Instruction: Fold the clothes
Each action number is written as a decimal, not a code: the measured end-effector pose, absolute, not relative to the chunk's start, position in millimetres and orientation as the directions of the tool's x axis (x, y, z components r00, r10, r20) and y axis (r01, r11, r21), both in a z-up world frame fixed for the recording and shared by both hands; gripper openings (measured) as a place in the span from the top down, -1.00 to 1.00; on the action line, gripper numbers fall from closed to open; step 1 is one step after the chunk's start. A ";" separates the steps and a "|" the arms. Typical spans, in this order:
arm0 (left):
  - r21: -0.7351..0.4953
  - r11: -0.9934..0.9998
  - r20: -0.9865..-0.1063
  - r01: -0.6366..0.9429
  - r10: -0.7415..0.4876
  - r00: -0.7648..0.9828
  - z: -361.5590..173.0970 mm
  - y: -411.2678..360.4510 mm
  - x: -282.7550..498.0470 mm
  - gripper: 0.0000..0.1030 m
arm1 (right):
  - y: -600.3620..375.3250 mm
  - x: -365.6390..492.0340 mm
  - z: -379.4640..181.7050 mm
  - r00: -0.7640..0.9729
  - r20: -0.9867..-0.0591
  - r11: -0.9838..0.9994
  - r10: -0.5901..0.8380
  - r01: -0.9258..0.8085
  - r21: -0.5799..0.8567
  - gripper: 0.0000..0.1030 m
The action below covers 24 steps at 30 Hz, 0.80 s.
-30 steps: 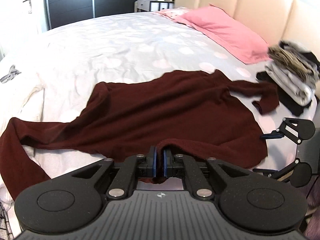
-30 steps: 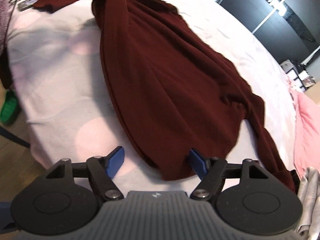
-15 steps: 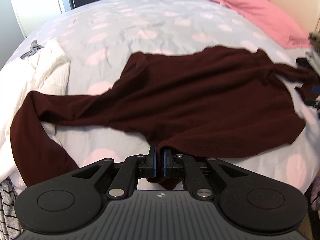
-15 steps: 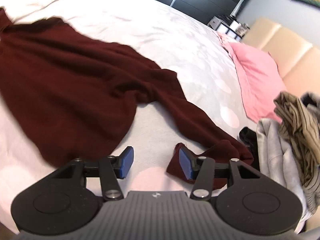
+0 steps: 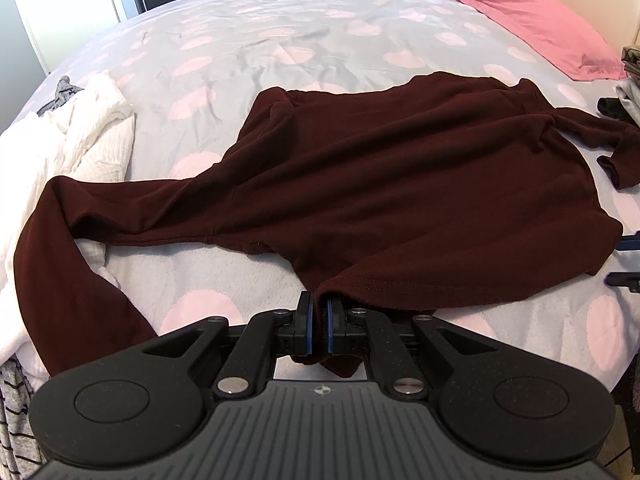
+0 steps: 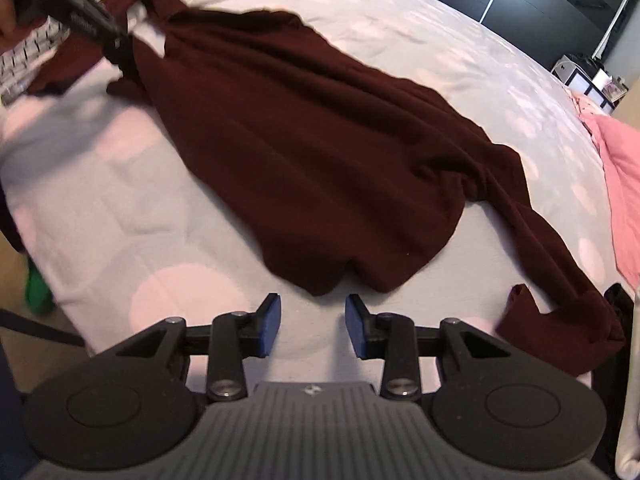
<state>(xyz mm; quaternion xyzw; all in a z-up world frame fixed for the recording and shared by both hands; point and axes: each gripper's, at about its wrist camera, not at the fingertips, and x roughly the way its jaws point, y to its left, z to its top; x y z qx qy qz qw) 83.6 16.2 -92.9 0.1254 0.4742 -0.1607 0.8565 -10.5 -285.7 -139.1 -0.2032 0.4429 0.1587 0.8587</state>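
Left wrist view: the maroon long-sleeved top (image 5: pixel 400 200) lies spread across the polka-dot duvet (image 5: pixel 280 48), its hem at the bed's near edge. The left gripper (image 5: pixel 319 326) is clenched on that hem, its 2 blue pads pressed together over the soft knit. 1 sleeve trails over white crumpled fabric (image 5: pixel 60 140) at the left edge.

Right wrist view: the right gripper (image 6: pixel 313 324) is released, jaws wide apart above bare duvet (image 6: pixel 120 200), just short of the top's (image 6: pixel 320 160) rounded corner, touching nothing. A pink pillow (image 6: pixel 624 184) lies at the right edge.
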 end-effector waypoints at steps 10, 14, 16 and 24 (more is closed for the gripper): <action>0.079 0.896 -0.833 0.438 -0.182 0.522 -79.8 15.5 73.7 0.91 | -302.6 11.2 -124.4 0.512 -0.824 0.908 0.243 -0.418 0.009 0.90; 0.089 0.861 -0.814 0.501 -0.227 0.534 -54.2 15.4 52.7 0.91 | -315.4 3.1 -91.0 0.510 -0.806 0.928 0.301 -0.350 0.125 0.90; 0.095 0.841 -0.804 0.532 -0.250 0.539 -41.4 15.4 42.2 0.91 | -326.6 -5.8 -69.2 0.514 -0.794 0.933 0.326 -0.309 0.183 0.90; 0.135 0.737 -0.797 0.663 -0.316 0.514 6.4 21.9 -17.1 0.93 | -377.0 -49.2 -10.1 0.473 -0.805 0.932 0.358 -0.132 0.337 0.91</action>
